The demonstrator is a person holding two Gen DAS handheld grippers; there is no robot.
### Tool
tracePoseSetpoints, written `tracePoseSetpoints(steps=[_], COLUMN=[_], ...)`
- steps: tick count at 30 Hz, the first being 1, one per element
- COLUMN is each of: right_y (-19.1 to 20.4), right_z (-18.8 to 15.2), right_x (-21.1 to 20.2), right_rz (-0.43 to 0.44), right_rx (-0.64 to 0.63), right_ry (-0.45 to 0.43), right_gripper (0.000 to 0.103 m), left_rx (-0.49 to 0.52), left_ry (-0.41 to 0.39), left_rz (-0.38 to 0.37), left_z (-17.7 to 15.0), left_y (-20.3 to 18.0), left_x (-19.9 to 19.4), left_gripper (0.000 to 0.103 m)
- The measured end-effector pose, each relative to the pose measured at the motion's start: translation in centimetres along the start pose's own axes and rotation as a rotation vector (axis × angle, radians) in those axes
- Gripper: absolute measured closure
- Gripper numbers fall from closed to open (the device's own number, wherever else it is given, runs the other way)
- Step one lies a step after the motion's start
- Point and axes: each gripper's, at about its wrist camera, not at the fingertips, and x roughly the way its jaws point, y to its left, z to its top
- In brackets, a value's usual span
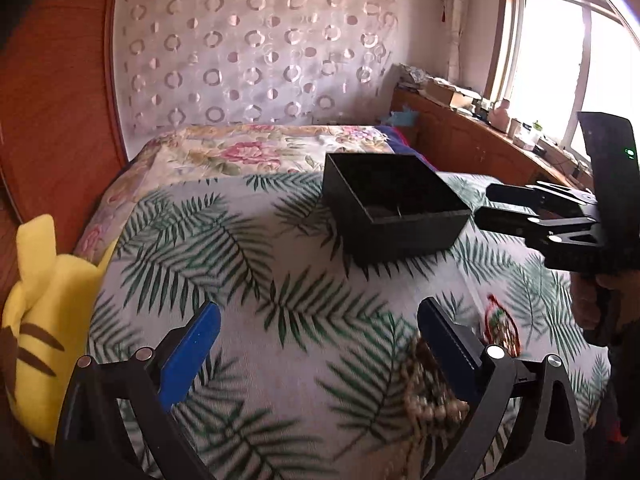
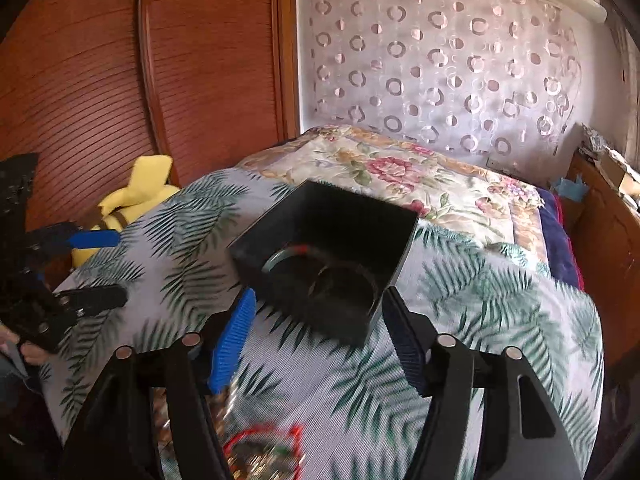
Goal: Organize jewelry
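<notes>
A black open box (image 1: pixel 394 206) stands on the palm-leaf cloth; in the right wrist view the box (image 2: pixel 328 256) holds a pale bangle (image 2: pixel 276 261) and a dark ring shape. My left gripper (image 1: pixel 320 344) is open and empty above the cloth, with a brown bead string (image 1: pixel 430 396) by its right finger and a red-corded beaded piece (image 1: pixel 500 326) further right. My right gripper (image 2: pixel 318 336) is open and empty just before the box's near corner. The red-corded piece (image 2: pixel 260 456) lies blurred below it.
A yellow plush toy (image 1: pixel 44 340) sits at the bed's left edge by a wooden wardrobe (image 2: pixel 140 80). A floral quilt (image 1: pixel 256 150) lies behind the box. A wooden cabinet with clutter (image 1: pixel 472 128) runs under the window at the right.
</notes>
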Motion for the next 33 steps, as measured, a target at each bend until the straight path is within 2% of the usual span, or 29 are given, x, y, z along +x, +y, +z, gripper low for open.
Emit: tracePoseSetpoints(steps=[2,4,10,21,26,33], right_y=[0.9,2.0,5.0,9.1,9.3,9.2], right_z=[-1.2,-2.5,-5.5,-6.5,-6.6,-6.7], right_x=[-0.8,-1.5,-2.2,-1.0,0.3,0.3], right_rz=[0.028,0.045,0.092,0.183,0.188,0.183], right_rx=[0.003,-0.003,-0.02,-0.04,-0.034,-0.046], right_ry=[0.012,0.022,0.063,0.115,0.149,0.144], right_gripper=[0.049,0.059,0.078,0.085,0.086,0.089], left_rx=[0.003,-0.002,-0.005,-0.02,-0.019,0.001], left_ry=[0.004,0.008,0.013,0.043,0.053,0.071], left_rz=[0.003,0.006,0.014,0.033,0.029,0.007], left_z=[-0.8,-1.8,-4.2,-6.7,-7.3,-7.8], left_y=[-0.1,0.0,-0.2,0.8,0.9,0.1], left_x=[-0.4,-0.9,-2.5,-3.6,-3.6,-3.2], left_gripper=[0.008,0.008,0.008,0.008,0.008,0.008])
